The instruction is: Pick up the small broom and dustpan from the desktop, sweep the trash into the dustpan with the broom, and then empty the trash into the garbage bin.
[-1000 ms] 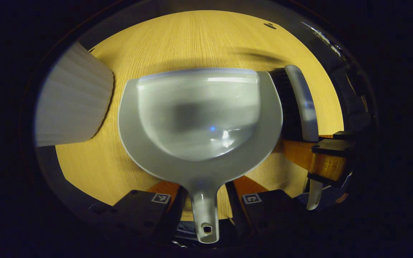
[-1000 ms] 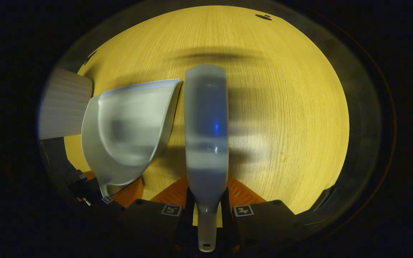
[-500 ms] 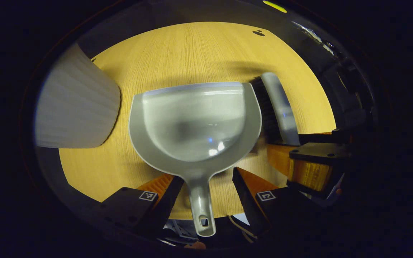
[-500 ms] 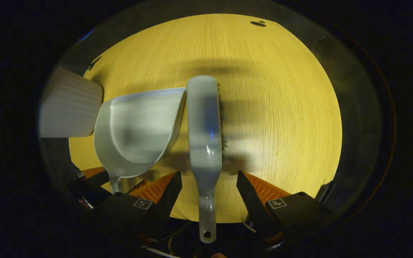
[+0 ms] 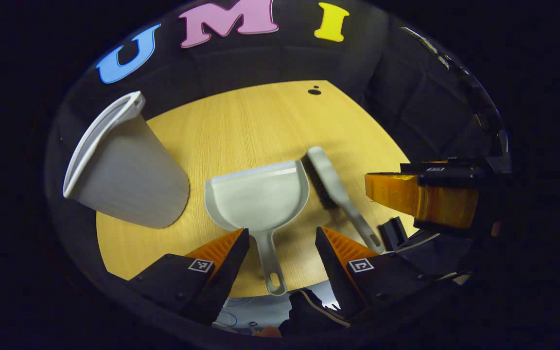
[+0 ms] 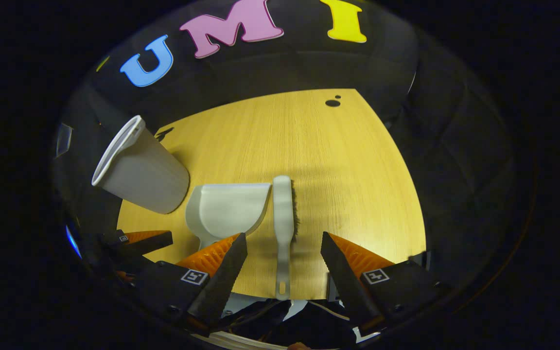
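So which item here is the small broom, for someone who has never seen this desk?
Start at the yellow wooden desktop, then find the tall white garbage bin at its left edge. Beside the bin lies the grey dustpan, and against the dustpan's right side lies the small broom: long, narrow, grey, with dark bristles along one edge.

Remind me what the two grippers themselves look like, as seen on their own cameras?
Each gripper, left and right, has two wedge-shaped, ribbed fingers tapering to a point, mounted on black blocks. Each block carries a small square black-and-white marker. Thin cables show below the fingers in both views.
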A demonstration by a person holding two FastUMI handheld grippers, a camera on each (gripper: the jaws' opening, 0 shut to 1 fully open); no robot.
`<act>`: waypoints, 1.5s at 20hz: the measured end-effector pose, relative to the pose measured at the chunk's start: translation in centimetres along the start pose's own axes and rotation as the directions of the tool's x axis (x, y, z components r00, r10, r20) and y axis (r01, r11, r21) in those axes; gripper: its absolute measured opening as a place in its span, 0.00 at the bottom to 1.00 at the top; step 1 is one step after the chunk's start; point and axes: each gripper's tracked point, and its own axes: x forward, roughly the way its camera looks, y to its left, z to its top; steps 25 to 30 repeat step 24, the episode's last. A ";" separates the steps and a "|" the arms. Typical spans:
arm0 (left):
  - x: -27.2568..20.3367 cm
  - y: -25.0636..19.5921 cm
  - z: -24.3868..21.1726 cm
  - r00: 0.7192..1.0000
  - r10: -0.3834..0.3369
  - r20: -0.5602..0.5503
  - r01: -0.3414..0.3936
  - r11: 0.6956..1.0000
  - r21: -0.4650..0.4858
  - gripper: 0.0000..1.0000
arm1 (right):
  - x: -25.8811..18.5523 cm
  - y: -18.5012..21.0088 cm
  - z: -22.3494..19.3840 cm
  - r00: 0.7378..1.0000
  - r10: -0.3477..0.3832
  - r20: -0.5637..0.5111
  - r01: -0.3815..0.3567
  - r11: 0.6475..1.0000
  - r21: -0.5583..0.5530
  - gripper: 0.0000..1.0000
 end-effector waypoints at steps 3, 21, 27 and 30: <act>-4.3 0.3 3.7 0.983 0.027 0.180 -0.031 0.999 0.019 0.83 | -4.5 1.2 1.5 0.997 0.018 0.076 -0.019 1.000 0.022 0.99; -12.7 2.0 3.8 0.520 0.256 0.815 -0.043 0.961 -0.274 0.81 | -27.9 4.5 17.7 0.556 0.145 0.818 0.060 0.975 -0.214 0.98; -14.7 1.4 3.8 0.478 0.278 0.833 -0.058 0.957 -0.286 0.81 | -30.4 5.0 18.1 0.485 0.162 0.859 0.057 0.975 -0.216 0.97; -14.7 1.4 3.8 0.478 0.278 0.833 -0.058 0.957 -0.286 0.81 | -30.4 5.0 18.1 0.485 0.162 0.859 0.057 0.975 -0.216 0.97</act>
